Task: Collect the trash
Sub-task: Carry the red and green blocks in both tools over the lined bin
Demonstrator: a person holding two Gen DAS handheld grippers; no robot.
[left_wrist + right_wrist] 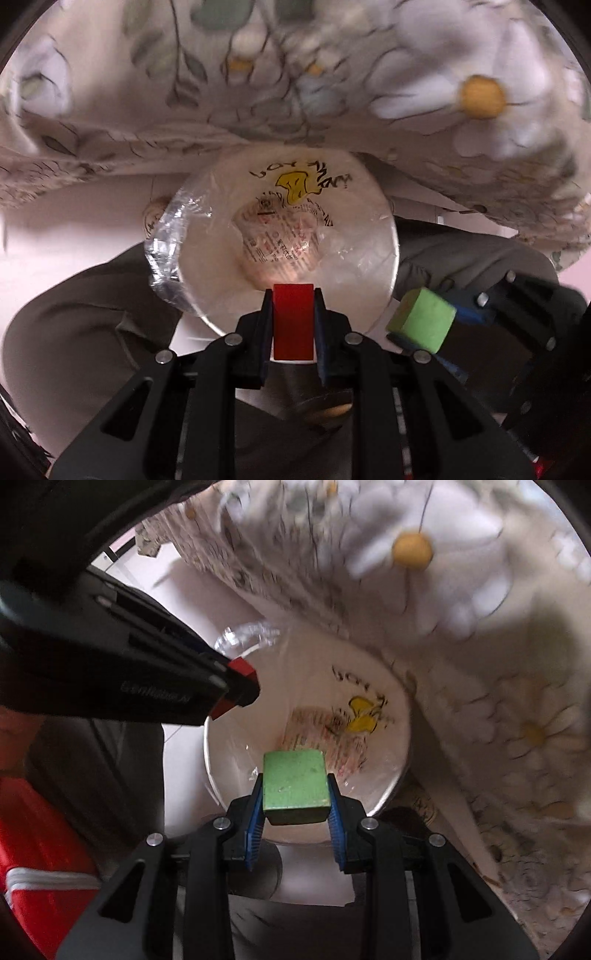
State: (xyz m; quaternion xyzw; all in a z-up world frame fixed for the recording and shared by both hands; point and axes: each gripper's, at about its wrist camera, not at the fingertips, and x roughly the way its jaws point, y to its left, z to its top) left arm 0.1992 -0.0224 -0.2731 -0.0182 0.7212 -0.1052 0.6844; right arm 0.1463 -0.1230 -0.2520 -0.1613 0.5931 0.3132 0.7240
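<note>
A white bin (351,192) with a yellow cartoon print and a clear plastic liner (166,254) stands below both grippers. A crumpled printed wrapper (280,240) lies at its bottom. My left gripper (293,301) points straight down over the bin mouth, shut on a red block (293,325). To its right, a green block (421,319) sits in the right gripper. In the right wrist view, my right gripper (295,794) is shut on the green block (295,775) above the bin (229,760). The left gripper (240,690) with the red block (242,668) hangs at the bin's left rim.
A daisy-print tablecloth (406,92) hangs over the table edge just behind the bin, also (443,609). A person's dark trouser legs (85,325) flank the bin. Red fabric with a white stripe (33,849) is at the lower left. The floor is pale.
</note>
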